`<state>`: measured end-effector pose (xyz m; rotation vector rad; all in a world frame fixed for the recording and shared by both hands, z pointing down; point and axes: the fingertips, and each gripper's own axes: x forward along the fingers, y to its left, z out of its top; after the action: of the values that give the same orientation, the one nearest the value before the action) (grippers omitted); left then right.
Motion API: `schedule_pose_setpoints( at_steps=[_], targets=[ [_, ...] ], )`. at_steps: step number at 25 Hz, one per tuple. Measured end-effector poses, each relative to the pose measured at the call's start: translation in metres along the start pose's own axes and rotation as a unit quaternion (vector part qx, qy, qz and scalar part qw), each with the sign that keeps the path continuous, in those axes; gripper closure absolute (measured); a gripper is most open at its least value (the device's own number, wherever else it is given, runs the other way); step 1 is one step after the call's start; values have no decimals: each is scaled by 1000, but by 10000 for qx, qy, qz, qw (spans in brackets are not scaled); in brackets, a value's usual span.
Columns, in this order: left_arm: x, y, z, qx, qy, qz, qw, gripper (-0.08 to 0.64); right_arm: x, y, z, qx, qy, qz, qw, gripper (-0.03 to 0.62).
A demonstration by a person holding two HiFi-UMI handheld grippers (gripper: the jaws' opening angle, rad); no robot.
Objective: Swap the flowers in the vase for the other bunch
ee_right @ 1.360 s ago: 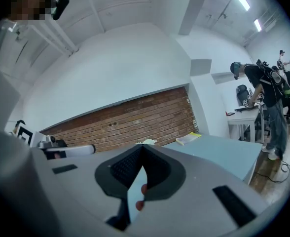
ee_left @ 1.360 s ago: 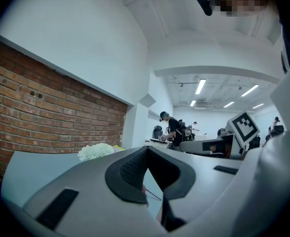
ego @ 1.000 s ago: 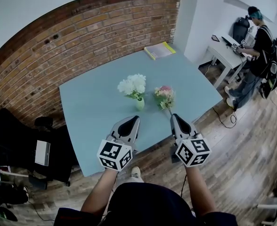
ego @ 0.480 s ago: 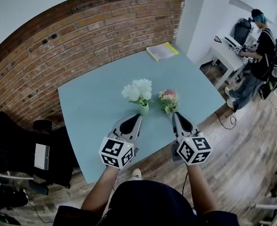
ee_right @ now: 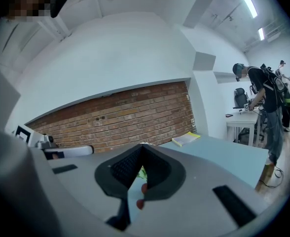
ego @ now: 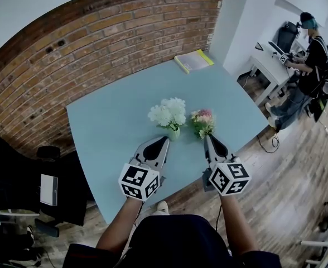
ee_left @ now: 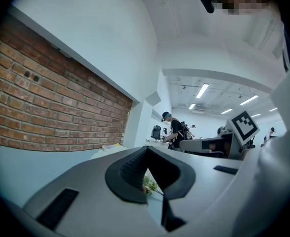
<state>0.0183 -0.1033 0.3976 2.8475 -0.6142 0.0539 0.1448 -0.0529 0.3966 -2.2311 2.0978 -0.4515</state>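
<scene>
Since the earlier frame both grippers have come forward over the table (ego: 108, 133), and the flowers now stand much closer to their tips than before.

The left gripper (ego: 164, 140) has its fingers (ee_left: 130, 169) pressed together at the tip, with nothing between them. Just ahead of this tip, a little to its right, stands the small pale green vase (ego: 174, 132). The white flowers (ego: 168, 112) are in the vase and rise above it, beyond the fingers. In the left gripper view only some green leaves (ee_left: 150, 185) show through the narrow opening under the closed tip.

The right gripper (ego: 208, 137) is also clenched and it holds nothing. The pink bunch (ego: 202, 120) is on the table directly in front of its fingers (ee_right: 157, 174). In the head view the tip meets the lower end of the bunch, but I cannot tell if they really touch. In the right gripper view a green leaf (ee_right: 142, 173) and some red spots show under the closed tip.

The vase and the pink bunch are just beside each other, each one before its own gripper. Far beyond the fingers, at the back edge of the table, lies a yellow book (ego: 194, 60), next to the brick wall (ego: 91, 43). To the right of the right gripper, well apart, a person (ego: 309, 60) stands at a white desk (ego: 270, 60).
</scene>
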Motion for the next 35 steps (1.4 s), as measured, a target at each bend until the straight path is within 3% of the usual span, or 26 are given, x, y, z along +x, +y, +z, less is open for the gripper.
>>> schedule_pose_setpoints(
  at_steps=[21,35],
  targets=[
    [0,16,-1,-64,-25,-3,10000,555,20,10,-9,-461,101,66,9989,580],
    [37,20,5,21,-64,296,9995,555,50,-18,-29,-892,432,657,9929,578]
  ],
)
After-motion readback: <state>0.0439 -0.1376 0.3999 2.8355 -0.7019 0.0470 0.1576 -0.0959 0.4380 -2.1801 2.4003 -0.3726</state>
